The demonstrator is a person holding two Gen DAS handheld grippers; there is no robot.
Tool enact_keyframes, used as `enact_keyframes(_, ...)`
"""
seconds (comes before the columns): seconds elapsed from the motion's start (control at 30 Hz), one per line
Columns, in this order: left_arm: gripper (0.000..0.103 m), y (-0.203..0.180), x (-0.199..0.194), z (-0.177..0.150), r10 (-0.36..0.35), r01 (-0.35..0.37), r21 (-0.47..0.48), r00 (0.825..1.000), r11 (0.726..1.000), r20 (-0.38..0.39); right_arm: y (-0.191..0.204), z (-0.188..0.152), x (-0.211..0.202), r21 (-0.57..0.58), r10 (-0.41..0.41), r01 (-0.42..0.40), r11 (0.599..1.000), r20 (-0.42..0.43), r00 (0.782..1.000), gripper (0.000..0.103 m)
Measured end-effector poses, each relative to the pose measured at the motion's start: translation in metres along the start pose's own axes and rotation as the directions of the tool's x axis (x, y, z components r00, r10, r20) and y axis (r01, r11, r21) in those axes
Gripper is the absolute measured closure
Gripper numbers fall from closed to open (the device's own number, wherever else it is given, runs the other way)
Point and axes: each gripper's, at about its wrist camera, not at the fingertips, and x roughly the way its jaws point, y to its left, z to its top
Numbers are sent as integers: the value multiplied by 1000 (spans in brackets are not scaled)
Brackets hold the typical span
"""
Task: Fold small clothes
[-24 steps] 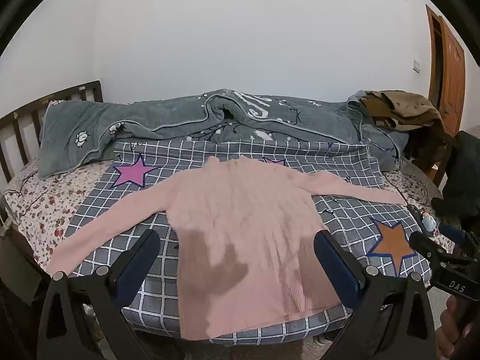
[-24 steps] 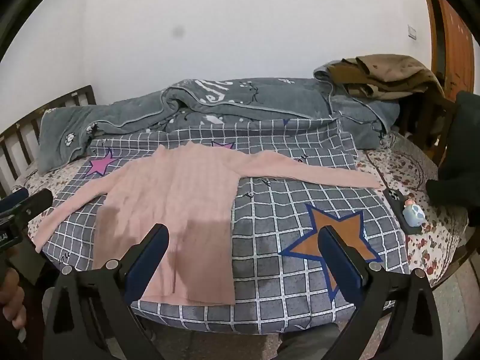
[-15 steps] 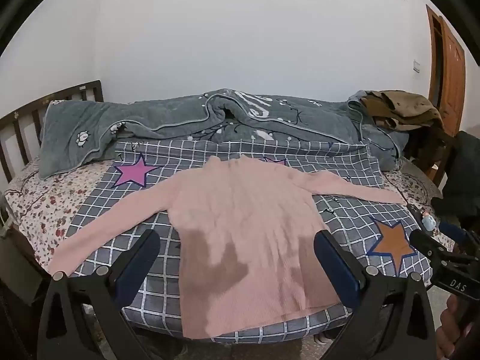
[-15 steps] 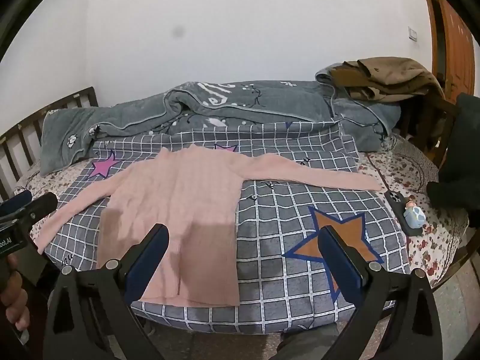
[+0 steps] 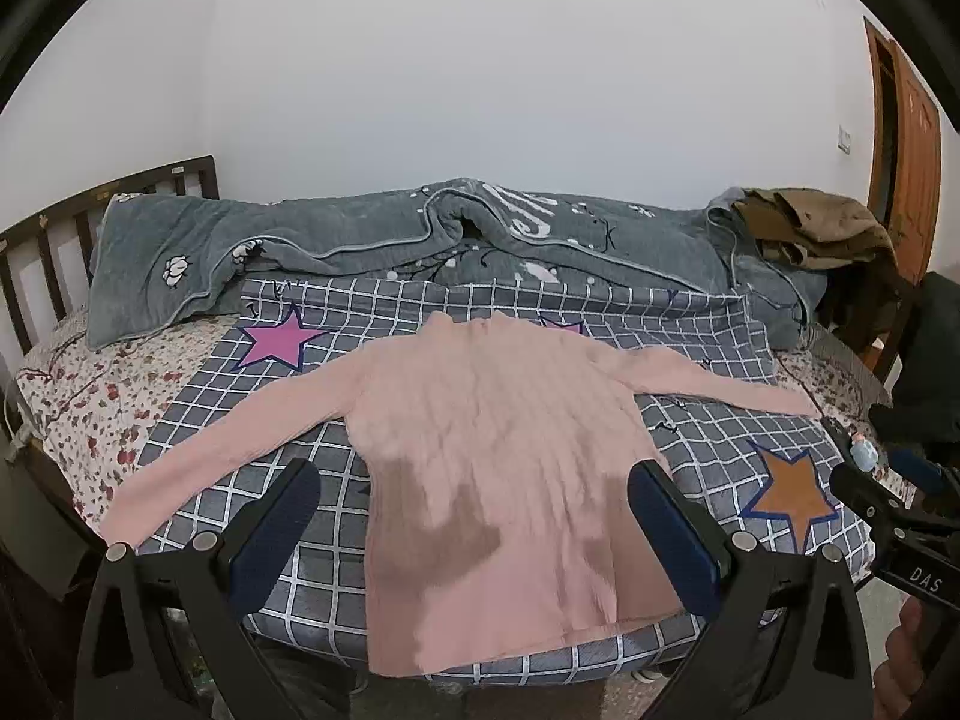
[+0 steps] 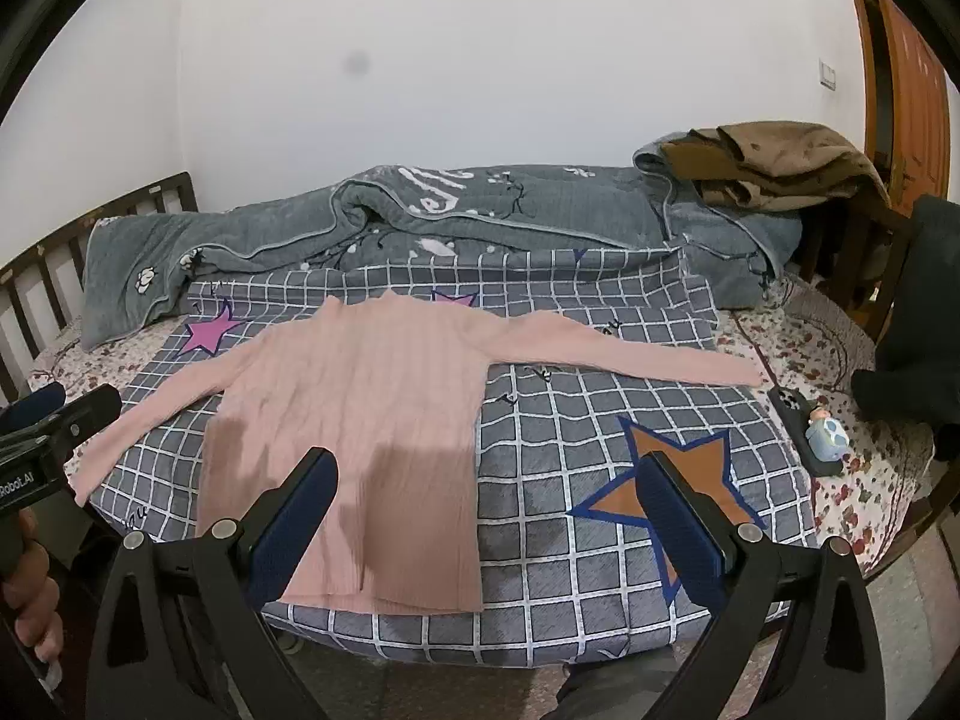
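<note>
A pink long-sleeved sweater [image 5: 498,450] lies flat on a grey checked sheet with stars, both sleeves spread out to the sides; it also shows in the right wrist view [image 6: 360,420]. My left gripper [image 5: 474,486] is open and empty, held above the sweater's lower hem at the bed's near edge. My right gripper [image 6: 489,474] is open and empty, above the sweater's lower right corner and the bare sheet beside it. Each gripper shows at the edge of the other's view.
A rumpled grey blanket [image 5: 420,240] lies along the bed's far side, with a brown garment pile [image 6: 774,162] at its right end. A phone and a small figurine [image 6: 825,435] lie on the floral sheet at right. A dark wooden headboard [image 5: 36,240] stands left.
Both grippers have shifted slightly; the views have tilted a little, so the bed sits lower in frame. The sweater has not moved.
</note>
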Motion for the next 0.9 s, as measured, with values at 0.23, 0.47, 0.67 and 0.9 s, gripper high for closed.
enact_keyframes(0.23, 0, 1, -4, -2, 11, -11, 4, 1000, 1000, 19, 0, 2, -3, 7, 4, -4, 1000, 9, 1000, 5)
enact_keyframes(0.47, 0, -1, -6, -1, 4, -4, 3, 1000, 1000, 19, 1, 0, -4, 6, 4, -4, 1000, 16, 1000, 5)
enact_keyframes(0.67, 0, -2, -6, 2, 2, -2, 2, 1000, 1000, 19, 1, 1, -5, 4, 4, -4, 1000, 19, 1000, 5)
enact_keyframes(0.9, 0, -2, -6, 1, 1, -1, 1, 1000, 1000, 22, 3, 0, -7, 3, 6, -7, 1000, 22, 1000, 5)
